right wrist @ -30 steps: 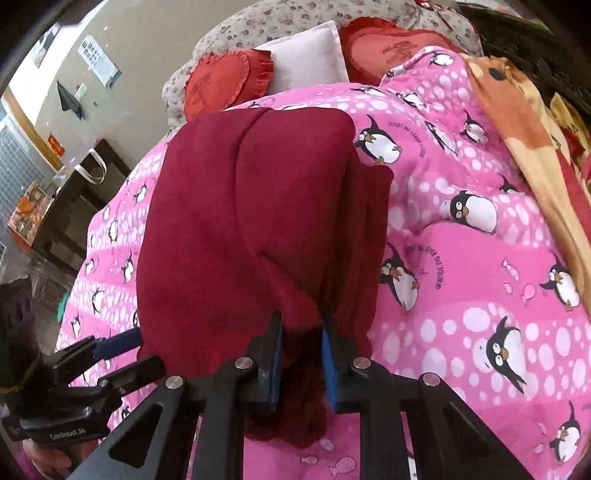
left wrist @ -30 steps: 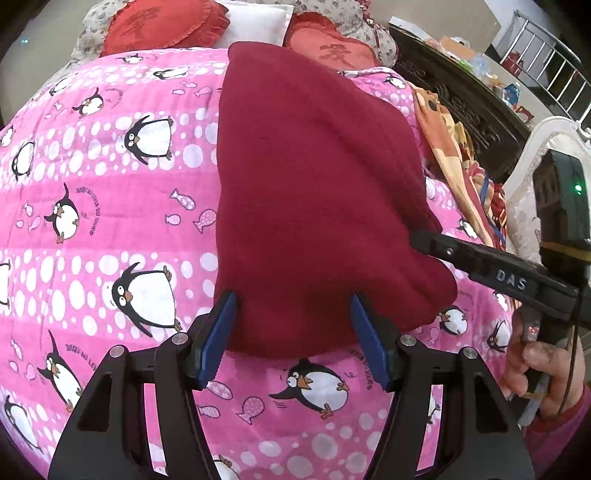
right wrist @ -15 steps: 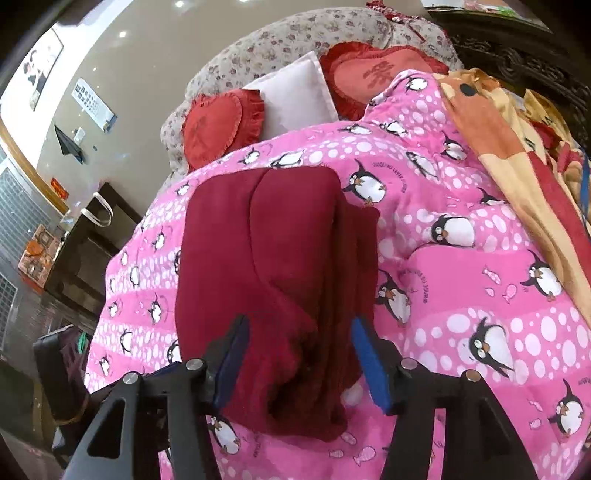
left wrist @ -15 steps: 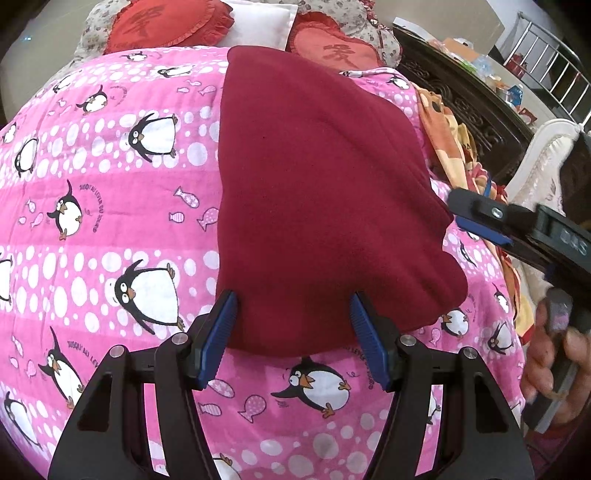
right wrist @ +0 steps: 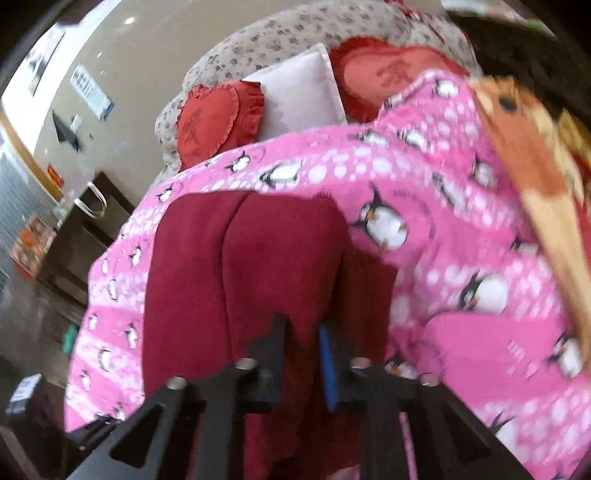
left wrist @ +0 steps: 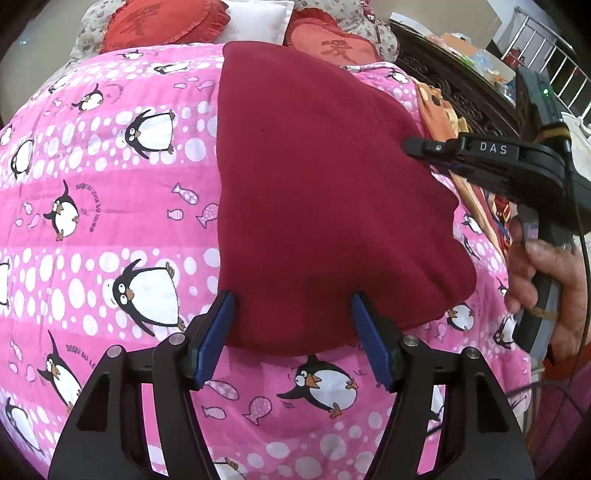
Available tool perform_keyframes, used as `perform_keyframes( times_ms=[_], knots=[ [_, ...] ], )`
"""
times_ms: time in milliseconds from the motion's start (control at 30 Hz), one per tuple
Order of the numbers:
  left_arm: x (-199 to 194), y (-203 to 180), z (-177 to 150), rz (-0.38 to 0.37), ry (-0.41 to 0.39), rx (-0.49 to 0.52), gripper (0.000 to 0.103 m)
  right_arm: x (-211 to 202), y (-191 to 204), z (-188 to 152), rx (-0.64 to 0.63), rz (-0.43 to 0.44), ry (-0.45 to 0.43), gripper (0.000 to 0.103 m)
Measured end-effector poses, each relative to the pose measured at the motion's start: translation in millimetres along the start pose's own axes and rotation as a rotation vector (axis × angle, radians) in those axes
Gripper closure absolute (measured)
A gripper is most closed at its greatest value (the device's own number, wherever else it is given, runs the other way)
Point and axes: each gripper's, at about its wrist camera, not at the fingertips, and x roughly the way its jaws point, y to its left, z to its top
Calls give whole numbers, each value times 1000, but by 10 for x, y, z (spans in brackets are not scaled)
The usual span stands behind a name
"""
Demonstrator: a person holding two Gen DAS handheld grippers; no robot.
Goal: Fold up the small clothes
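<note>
A dark red garment (left wrist: pixel 325 192) lies folded mid-quilt (left wrist: pixel 110 229), on a pink penguin-print cover. Red cushions (left wrist: pixel 162 22) and a white pillow (left wrist: pixel 258 22) sit at the bed's far edge. The left gripper (left wrist: pixel 293 332) is spread, straddling the garment's near edge. The right gripper (right wrist: pixel 301 356), blurred, seems to be pinching the garment's right edge.
</note>
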Motion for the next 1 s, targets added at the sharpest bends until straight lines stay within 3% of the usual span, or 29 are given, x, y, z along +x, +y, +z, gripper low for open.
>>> perform_keyframes(
  times_ms=[167, 367, 400, 433, 500, 600, 733, 867, 1000],
  knots=[
    [-4, 14, -3, -6, -2, -6, 35, 130, 2, -52, -37, -84, 19, 94],
    [-227, 125, 100, -39, -57, -36, 35, -185, -111, -116, 87, 18, -13, 90],
    [-249, 149, 142, -47, -67, -42, 35, -223, -133, -149, 108, 45, -14, 74],
    [-258, 169, 192, -56, -71, -50, 35, -245, -152, -189, 129, 62, -15, 41],
    [-241, 215, 293, -88, -74, -79, 35, -252, -179, -266, 162, 93, -23, 18],
    [-158, 252, 387, -135, -61, -109, 33, -132, -204, -320, 174, 117, 2, 18],
    [9, 272, 482, -231, -55, -138, 15, 139, -348, -378, 221, 163, 66, 18],
    [202, 351, 555, -248, -44, -170, 13, 286, -468, -415, 269, 249, 69, 17],
    [474, 467, 595, -290, 16, -224, 13, 369, -407, -404, 230, 270, 63, 17]
  ],
)
